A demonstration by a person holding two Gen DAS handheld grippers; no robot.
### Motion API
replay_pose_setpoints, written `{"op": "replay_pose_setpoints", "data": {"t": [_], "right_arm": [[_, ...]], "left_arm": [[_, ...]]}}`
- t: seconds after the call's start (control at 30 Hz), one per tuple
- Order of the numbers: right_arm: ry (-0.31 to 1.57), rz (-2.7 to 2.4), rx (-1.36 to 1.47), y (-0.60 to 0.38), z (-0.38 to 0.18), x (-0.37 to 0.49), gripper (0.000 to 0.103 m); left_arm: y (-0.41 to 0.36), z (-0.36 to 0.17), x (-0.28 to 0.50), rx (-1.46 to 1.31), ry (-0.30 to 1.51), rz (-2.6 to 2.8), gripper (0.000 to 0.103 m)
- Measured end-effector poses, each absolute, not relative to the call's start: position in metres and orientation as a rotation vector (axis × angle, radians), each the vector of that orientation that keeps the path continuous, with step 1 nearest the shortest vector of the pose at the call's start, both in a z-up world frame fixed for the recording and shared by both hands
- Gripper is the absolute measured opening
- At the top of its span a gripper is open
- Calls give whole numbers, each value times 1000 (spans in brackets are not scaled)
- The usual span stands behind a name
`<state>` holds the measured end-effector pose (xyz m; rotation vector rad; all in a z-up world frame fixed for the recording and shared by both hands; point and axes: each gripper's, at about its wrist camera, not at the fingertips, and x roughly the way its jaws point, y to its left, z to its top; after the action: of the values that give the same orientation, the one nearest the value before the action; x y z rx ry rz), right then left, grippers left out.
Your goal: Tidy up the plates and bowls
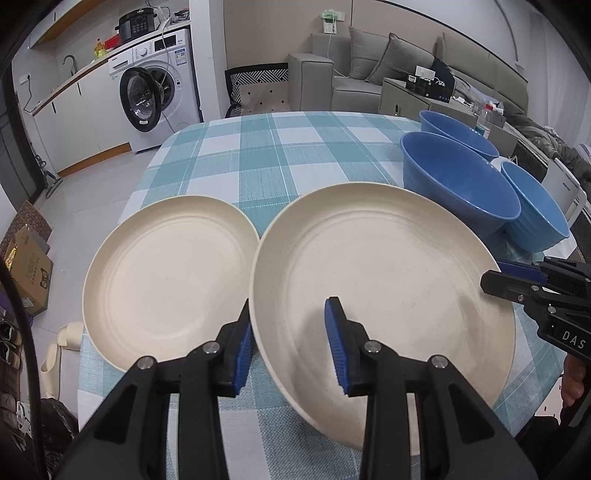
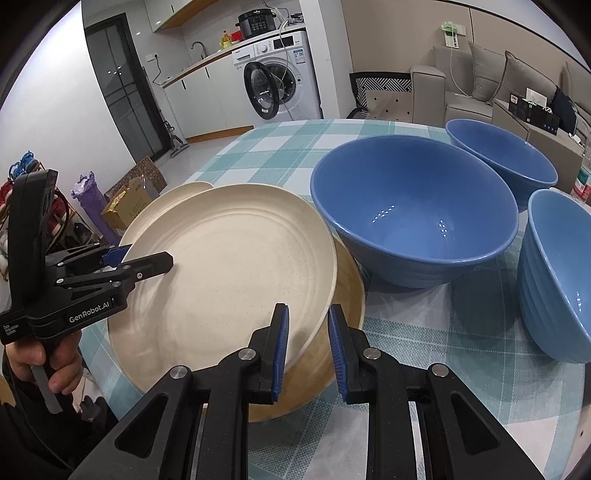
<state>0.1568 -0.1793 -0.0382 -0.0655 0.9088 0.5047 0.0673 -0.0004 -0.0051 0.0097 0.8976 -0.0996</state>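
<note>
1. Both grippers pinch one round cream plate (image 2: pixel 229 266) by opposite rims, so it stays level.
2. The left gripper (image 1: pixel 291 345) is clamped on its left rim; the right gripper (image 2: pixel 308 354) on its right.
3. It hangs just over another cream plate (image 2: pixel 347 295), likely for stacking.
4. Three blue bowls (image 2: pixel 417 218) wait beside.

This is a lived-in home, an open room joining kitchen and lounge; the landmark is the table (image 1: pixel 258 155) under a teal-and-white checked cloth; beyond its far left corner a front-loading washing machine (image 1: pixel 159 92) stands with its door open beside a counter with a tap (image 1: pixel 70 61); a black cooker (image 1: pixel 136 23) sits on top of the machine; beyond the far right edge runs a grey sofa (image 1: pixel 369 62) with cushions; cardboard boxes (image 1: pixel 31 266) lie on the floor left of the table.
</note>
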Motion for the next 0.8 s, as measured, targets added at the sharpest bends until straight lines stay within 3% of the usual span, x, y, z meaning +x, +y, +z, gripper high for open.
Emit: {"op": "replay_pose_setpoints", "data": {"t": [0.8], "right_arm": [[924,450,-128,-180,-48,154,23]], "left_arm": [[-15,-26,72,70,945,-89,39]]}}
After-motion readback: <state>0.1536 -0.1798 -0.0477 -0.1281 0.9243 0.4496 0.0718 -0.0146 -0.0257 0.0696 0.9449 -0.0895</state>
